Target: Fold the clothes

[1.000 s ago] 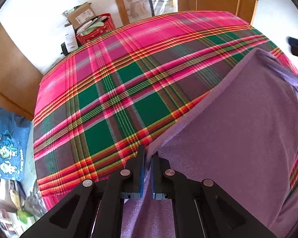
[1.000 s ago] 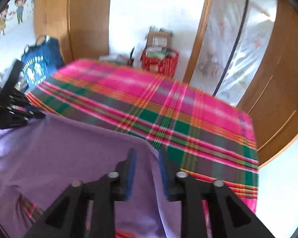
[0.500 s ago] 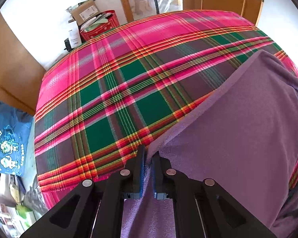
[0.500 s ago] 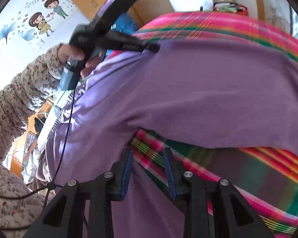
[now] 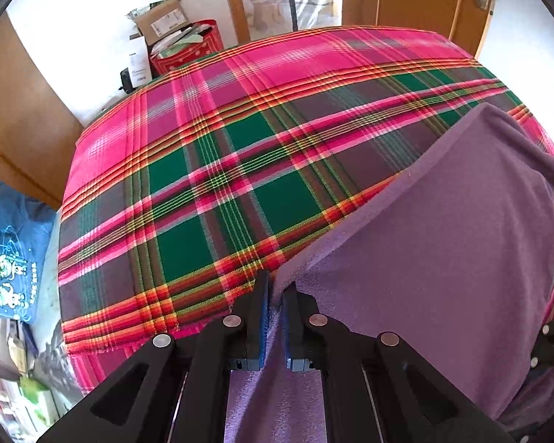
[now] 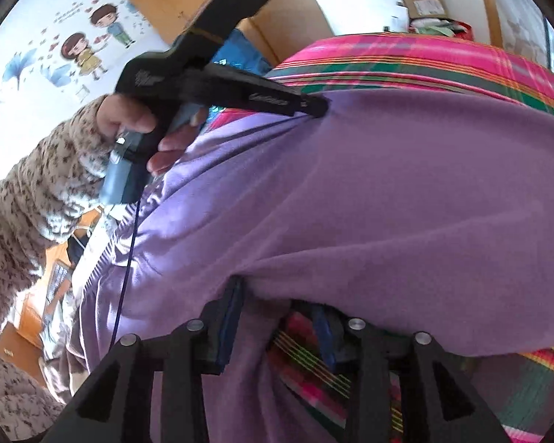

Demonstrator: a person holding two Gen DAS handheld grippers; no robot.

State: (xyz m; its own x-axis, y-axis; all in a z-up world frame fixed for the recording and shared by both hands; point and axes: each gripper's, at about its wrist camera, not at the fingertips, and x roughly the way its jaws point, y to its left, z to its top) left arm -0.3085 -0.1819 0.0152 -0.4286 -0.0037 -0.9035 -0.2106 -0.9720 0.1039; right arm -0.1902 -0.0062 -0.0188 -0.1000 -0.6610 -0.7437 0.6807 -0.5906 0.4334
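Red bin (image 5: pixel 188 48) on the floor past the bed's far left corner is sitting packed with papers and a green sheet; cardboard box (image 5: pixel 162 18) is resting on top of it, contents can't tell. Blue bag (image 5: pixel 9 243) is hanging off the bed's left side.

Purple garment (image 5: pixel 443 229) is lying on the plaid bed cover (image 5: pixel 218 170), taking up the bed's near right part. Its long straight edge is running diagonally from the near edge toward the far right corner, so the long axis is following that diagonal. Near end is spilling over the bed's near edge.

Left claw (image 5: pixel 275 295) is sitting narrow, pinching the garment's near corner, fabric bunched between the pads. In the right wrist view the same left claw (image 6: pixel 314 105) is showing tip-down on the cloth, held by a hand (image 6: pixel 140 125) in a speckled sleeve (image 6: pixel 37 184).

Right claw (image 6: pixel 277 321) is opening, jaws standing wide. A fold of the garment is hanging over and between them, with the cover showing below; pads aren't pressing on it. Fingers (image 6: pixel 232 317) are tucked under the fold, at the bed's near right edge.
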